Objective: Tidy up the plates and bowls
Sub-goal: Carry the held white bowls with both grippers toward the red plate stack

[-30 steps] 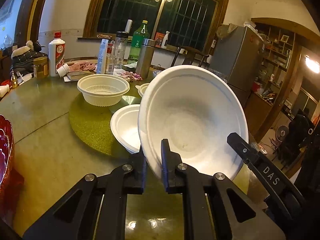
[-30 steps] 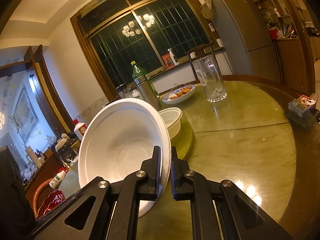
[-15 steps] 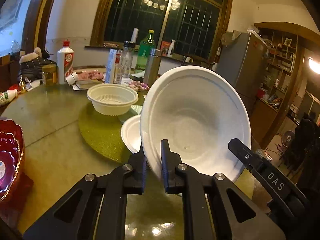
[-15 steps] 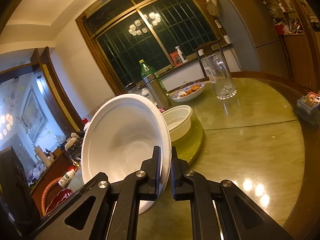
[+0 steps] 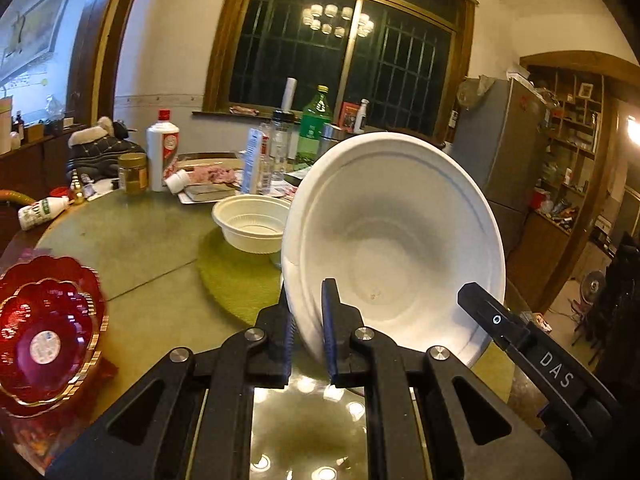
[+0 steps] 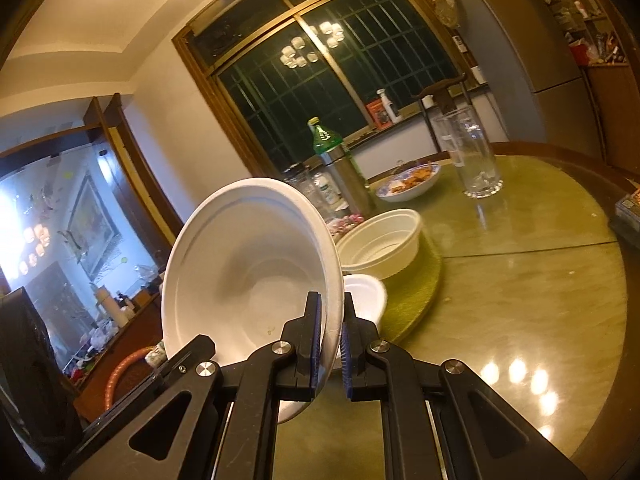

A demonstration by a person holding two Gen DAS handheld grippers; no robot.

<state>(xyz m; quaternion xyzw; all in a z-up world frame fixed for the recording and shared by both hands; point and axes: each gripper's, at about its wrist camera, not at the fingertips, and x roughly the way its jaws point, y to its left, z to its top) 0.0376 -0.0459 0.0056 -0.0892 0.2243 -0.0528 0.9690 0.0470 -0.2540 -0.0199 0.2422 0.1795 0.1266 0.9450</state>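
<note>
1. The big bowl (image 5: 394, 248) is held up above the table (image 5: 132, 236), gripped by both grippers at opposite sides of its rim.
2. The left gripper (image 5: 307, 328) pinches the rim at the bowl's lower left edge, one finger inside the bowl and one outside; its jaws are pressed nearly together on the thin wall.
3. The right gripper (image 6: 329, 338) pinches the rim at the bowl's lower right edge in the same way (its arm shows in the left view, reaching the bowl from the right).
4. The bowl is tipped on edge, its mouth facing back toward the cameras and its bottom pointing away toward the window (image 5: 344, 56); being round, it has no long axis.
5. Beyond the big bowl, a ribbed bowl (image 5: 252, 224) sits upright on the green mat (image 5: 236, 280); in the right view a small bowl (image 6: 366, 296) lies just behind the big bowl's rim, near the mat's edge.
6. Left of the big bowl, red dishes (image 5: 48, 332) sit stacked at the table's edge.
7. Writing: "DAS" reads on the right gripper's arm; the bottle labels are too small to read.
</note>
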